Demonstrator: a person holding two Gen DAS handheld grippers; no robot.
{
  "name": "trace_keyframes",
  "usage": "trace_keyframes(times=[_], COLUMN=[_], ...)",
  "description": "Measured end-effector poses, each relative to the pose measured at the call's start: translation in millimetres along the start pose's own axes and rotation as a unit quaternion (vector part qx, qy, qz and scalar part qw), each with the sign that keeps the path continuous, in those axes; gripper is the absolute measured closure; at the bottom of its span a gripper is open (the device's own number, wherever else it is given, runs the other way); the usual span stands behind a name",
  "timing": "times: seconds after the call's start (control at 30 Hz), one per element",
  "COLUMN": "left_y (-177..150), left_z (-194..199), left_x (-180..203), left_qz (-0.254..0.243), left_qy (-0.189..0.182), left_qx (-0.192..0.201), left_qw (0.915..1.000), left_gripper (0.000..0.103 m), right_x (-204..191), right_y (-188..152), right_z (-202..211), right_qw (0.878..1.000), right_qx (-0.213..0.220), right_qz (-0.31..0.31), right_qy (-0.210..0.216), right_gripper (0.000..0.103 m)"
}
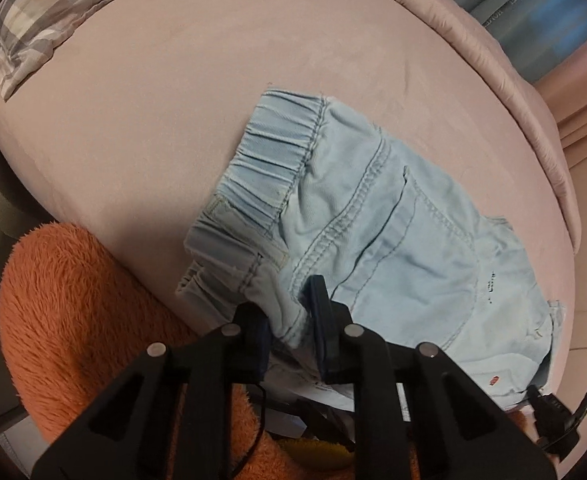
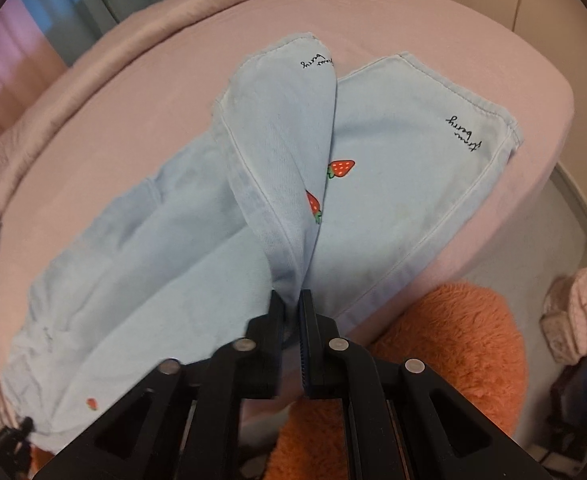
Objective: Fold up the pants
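Gripping light-blue pants (image 2: 197, 240) on a pink bed (image 1: 153, 100), both tongs (image 1: 293, 312) (image 2: 292, 304) pinch fabric

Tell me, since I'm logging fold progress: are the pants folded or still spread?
Partly folded: the pants lie on the cushion with one leg lifted across the other by the right gripper.

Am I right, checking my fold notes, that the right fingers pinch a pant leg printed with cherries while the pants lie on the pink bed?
Not quite: the prints are strawberries, not cherries, as the right wrist view shows. The right fingers do pinch the pant leg on the pink bed.
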State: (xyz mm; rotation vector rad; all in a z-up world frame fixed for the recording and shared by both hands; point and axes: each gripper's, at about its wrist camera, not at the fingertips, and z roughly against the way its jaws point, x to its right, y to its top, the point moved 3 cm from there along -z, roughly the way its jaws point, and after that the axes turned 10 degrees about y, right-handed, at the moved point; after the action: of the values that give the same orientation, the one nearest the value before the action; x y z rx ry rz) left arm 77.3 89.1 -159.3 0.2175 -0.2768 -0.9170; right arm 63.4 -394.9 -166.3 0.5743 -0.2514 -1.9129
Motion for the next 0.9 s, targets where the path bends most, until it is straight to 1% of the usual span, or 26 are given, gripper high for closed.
trace_keyframes(times=[0.07, 0.1, 0.13, 0.17, 0.2, 0.23, 0.3, 0.37, 0.43, 0.5, 0.57, 0.6, 0.63, 0.7, 0.77, 0.83, 0.9], left_y=[3, 5, 6, 7, 10, 12, 10, 11, 8, 8, 7, 7, 7, 8, 8, 8, 8], left_z=[-1, -2, -3, -5, -6, -7, -7, -7, -5, -6, -6, -7, -8, -8, -8, -7, -6], left_x=[-2, -2, -3, -3, 1, 2, 0, 2, -6, -8, -9, -10, -10, -11, -11, -10, -10], left_qz=[0.002, 0.004, 0.007, 0.01, 0.012, 0.014, 0.018, 0.018, 0.019, 0.022, 0.025, 0.025, 0.025, 0.024, 0.021, 0.019, 0.017], left_qy=[0.003, 0.003, 0.002, -0.001, -0.002, -0.004, -0.006, -0.007, -0.01, -0.014, -0.018, -0.02, -0.02, -0.021, -0.019, -0.015, -0.012], left_qx=[-0.002, -0.004, -0.006, -0.009, -0.011, -0.013, -0.015, -0.017, -0.018, -0.02, -0.024, -0.026, -0.027, -0.029, -0.03, -0.029, -0.028], left_qw=[1.0, 1.0, 1.0, 0.9999, 0.9999, 0.9998, 0.9997, 0.9997, 0.9996, 0.9994, 0.9992, 0.9992, 0.9991, 0.9991, 0.9992, 0.9993, 0.9994], left_gripper=[0.084, 0.084, 0.083, 0.083, 0.083, 0.083, 0.083, 0.083, 0.083, 0.083, 0.083, 0.083, 0.083, 0.083, 0.083, 0.083, 0.083], right_x=[-7, -11, -15, -20, -24, -29, -37, -45, -53, -56, -53, -51, -50, -36, -16, 10, 31], right_y=[6, 9, 12, 17, 22, 27, 37, 45, 54, 62, 73, 77, 82, 91, 93, 95, 91], right_z=[3, 5, 7, 9, 10, 11, 4, -11, -29, -43, -50, -50, -48, -29, -3, 22, 37], right_qw=[1.0, 0.999, 0.998, 0.995, 0.992, 0.989, 0.985, 0.982, 0.975, 0.973, 0.973, 0.974, 0.976, 0.984, 0.989, 0.989, 0.987], right_qx=[0.004, 0.008, 0.015, 0.027, 0.04, 0.055, 0.061, 0.054, 0.048, 0.044, 0.055, 0.062, 0.068, 0.092, 0.118, 0.14, 0.151], right_qz=[0.021, 0.034, 0.049, 0.066, 0.079, 0.094, 0.115, 0.132, 0.154, 0.159, 0.147, 0.14, 0.126, 0.08, 0.028, -0.019, -0.05], right_qy=[-0.012, -0.023, -0.043, -0.066, -0.086, -0.103, -0.113, -0.124, -0.152, -0.164, -0.167, -0.166, -0.162, -0.127, -0.085, -0.054, -0.031], right_gripper=[0.097, 0.091, 0.078, 0.07, 0.054, 0.051, 0.051, 0.051, 0.051, 0.051, 0.066, 0.085, 0.095, 0.095, 0.095, 0.095, 0.095])
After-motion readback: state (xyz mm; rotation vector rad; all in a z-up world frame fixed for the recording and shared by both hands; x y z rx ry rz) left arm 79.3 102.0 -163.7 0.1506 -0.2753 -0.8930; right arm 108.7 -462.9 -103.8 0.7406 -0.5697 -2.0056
